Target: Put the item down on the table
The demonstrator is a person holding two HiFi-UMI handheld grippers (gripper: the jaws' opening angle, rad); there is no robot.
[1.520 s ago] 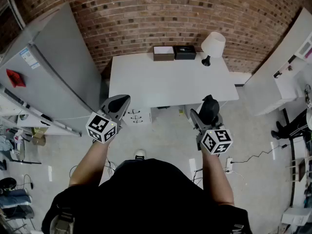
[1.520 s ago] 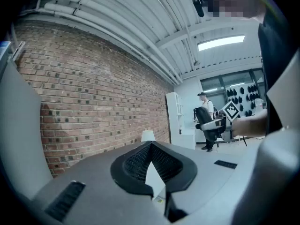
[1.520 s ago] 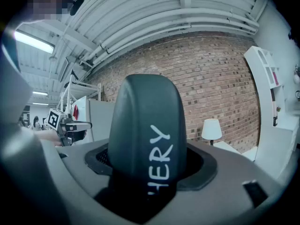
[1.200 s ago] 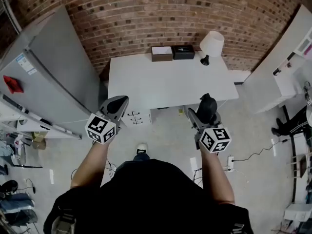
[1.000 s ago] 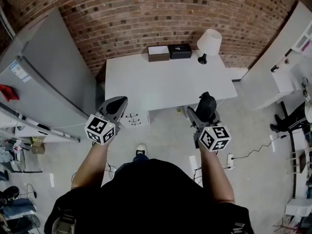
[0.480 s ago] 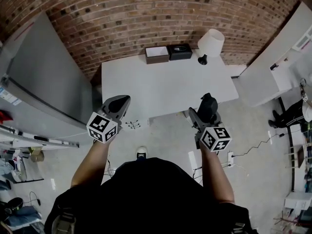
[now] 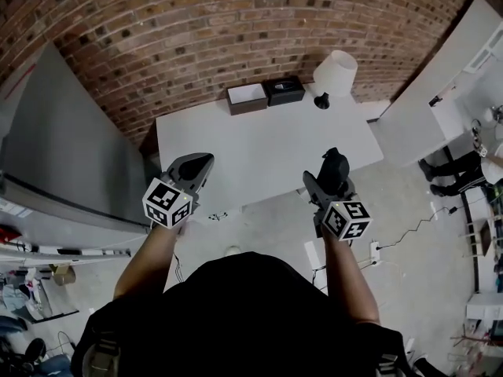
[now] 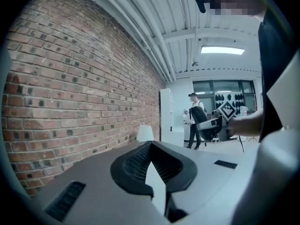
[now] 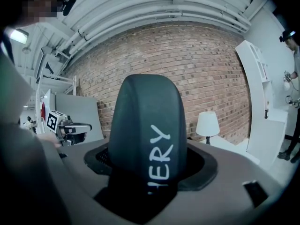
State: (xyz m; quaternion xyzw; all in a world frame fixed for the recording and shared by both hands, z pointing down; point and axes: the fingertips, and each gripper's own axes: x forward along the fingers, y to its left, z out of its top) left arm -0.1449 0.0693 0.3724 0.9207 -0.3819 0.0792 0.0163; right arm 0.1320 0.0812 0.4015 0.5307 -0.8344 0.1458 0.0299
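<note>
Right gripper view | right gripper [image 9: 149, 167] grips dark item [image 9: 145, 118] | left gripper [image 8: 154, 175] closed

Black item [image 9: 147, 139], white table [image 7: 267, 144], red brick wall [image 7: 196, 30]

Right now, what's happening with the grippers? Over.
Left gripper shut, empty. Right gripper shut on dark rounded item with white lettering. White table ahead, near side bare.

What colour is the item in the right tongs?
The item is black with white letters; right gripper view.
</note>
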